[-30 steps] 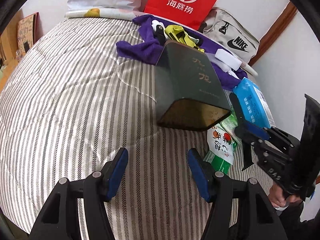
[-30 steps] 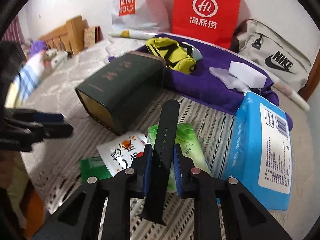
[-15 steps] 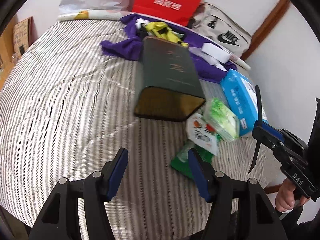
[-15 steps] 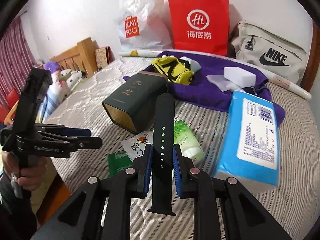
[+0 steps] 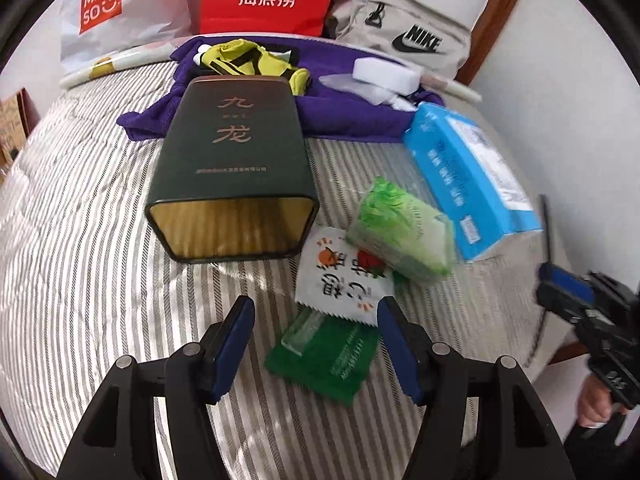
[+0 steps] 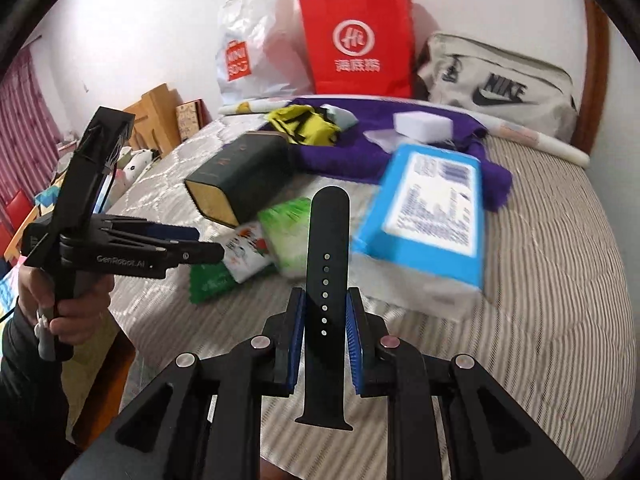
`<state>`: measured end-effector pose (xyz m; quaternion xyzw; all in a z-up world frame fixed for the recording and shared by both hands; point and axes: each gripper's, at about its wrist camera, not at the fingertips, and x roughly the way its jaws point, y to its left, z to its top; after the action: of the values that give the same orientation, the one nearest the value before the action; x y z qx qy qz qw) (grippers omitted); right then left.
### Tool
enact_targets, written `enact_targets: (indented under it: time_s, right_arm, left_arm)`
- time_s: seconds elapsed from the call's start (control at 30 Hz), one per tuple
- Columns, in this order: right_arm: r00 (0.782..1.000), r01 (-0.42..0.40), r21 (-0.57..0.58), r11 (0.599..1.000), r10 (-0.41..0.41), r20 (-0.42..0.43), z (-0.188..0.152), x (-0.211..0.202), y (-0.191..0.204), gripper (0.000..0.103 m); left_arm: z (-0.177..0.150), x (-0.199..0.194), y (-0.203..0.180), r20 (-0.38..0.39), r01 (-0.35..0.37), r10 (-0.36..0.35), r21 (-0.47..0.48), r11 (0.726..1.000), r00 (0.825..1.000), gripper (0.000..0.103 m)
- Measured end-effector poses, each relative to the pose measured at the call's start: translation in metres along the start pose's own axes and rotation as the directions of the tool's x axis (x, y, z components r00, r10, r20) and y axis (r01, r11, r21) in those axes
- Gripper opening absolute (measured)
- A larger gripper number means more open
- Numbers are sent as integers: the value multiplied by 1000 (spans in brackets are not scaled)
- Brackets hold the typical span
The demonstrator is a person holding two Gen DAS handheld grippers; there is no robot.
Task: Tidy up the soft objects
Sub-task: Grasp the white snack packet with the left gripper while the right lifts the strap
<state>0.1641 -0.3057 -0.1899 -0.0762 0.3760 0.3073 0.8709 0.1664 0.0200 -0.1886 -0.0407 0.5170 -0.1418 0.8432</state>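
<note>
A bed (image 5: pixel 80 264) with a grey-striped quilt carries everything. Mid-bed a dark green tin (image 5: pixel 230 168) lies on its side; beside it overlap a green sachet (image 5: pixel 324 354), a white sachet (image 5: pixel 344 276) and a green tissue pack (image 5: pixel 404 232) — then a blue wipes pack (image 5: pixel 468 176). A purple cloth (image 5: pixel 344 114) spreads near the far edge.

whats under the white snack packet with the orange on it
A green packet lies partly under the white packet; its near end sticks out. The covered part is hidden.
</note>
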Motion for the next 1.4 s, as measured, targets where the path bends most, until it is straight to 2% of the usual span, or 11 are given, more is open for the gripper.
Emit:
enact_targets:
  time_s: [0.3,0.5,0.63,0.7,0.77,0.87,1.1,1.4]
  right_arm:
    - [1000,17,54,998,-16,-5,-15,-1,-30,20]
    - [1000,0,46,999,2,-27,-25,-1,-29,20]
    - [999,-11,37,999,12,-43,-30,1,-27,20]
    - [998,-8,39,999,10,-54,-32,3,-27,20]
    - [998,-9,47,999,12,-62,-34,4,-29,20]
    - [997,-2,48,999,6,-75,-37,4,-29,20]
    - [996,2,47,999,2,-86,-39,3,-27,20]
    - [995,8,42,999,-4,-98,-41,5,-23,20]
  left_arm:
    - [12,23,-17,-36,-5,8,80,997,999,62]
    - [11,32,-38,-28,-64,70,177,982,997,73]
    - [8,36,-49,-4,-121,125,237,964,992,73]
    - [8,34,-48,5,-123,125,223,967,992,73]
    - [7,31,-45,16,-127,126,207,970,992,61]
    - [6,25,-39,19,-102,100,177,979,995,56]
    - [2,13,-34,32,-65,60,163,985,998,55]
    - [-10,-12,-17,61,-59,51,125,990,997,55]
